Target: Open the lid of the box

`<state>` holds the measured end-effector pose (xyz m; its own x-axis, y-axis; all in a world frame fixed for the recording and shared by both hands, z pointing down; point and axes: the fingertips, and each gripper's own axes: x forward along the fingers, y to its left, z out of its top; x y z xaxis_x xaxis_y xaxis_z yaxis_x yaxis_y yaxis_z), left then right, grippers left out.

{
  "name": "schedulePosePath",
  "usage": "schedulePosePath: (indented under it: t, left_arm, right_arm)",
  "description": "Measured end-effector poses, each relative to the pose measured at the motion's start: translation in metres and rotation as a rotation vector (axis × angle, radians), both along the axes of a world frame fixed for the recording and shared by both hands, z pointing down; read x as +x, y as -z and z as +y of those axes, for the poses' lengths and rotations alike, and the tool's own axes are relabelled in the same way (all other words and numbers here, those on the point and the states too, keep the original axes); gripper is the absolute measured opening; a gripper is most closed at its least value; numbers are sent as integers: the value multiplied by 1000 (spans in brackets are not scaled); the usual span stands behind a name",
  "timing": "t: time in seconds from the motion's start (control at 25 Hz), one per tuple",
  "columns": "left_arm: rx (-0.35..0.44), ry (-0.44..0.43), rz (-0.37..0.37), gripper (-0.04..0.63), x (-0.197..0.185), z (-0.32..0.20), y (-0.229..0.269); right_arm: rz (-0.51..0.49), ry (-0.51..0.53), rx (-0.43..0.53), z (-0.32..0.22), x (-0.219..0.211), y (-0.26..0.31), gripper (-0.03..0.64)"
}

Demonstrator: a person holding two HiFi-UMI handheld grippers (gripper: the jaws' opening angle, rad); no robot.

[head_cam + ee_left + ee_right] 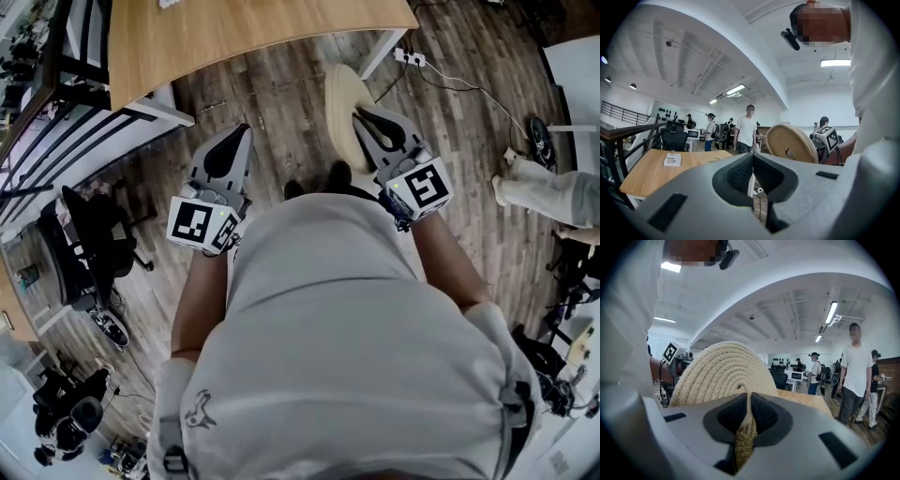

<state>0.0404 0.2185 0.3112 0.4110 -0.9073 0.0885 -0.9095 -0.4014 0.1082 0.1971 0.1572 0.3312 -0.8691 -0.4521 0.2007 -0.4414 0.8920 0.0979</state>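
While upright, woven lid (723,371) in right gripper (749,397).

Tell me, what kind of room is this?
Probably a big shared office or workshop. There's a wooden desk, a black office chair, and long strip lights on the ceiling.

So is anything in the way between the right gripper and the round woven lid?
No, nothing is. The right gripper is shut right on the woven lid, pinching its rim between the jaws, with the lid standing on edge. The left gripper is shut and empty, off to the side.
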Motion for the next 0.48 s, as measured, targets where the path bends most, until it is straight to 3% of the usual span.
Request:
schedulePosePath:
  t: [0.48]
  left_arm:
    - [24, -31, 8, 6, -7, -1, 7]
  right_arm:
    - [-3, -14, 11, 4, -8, 9, 37]
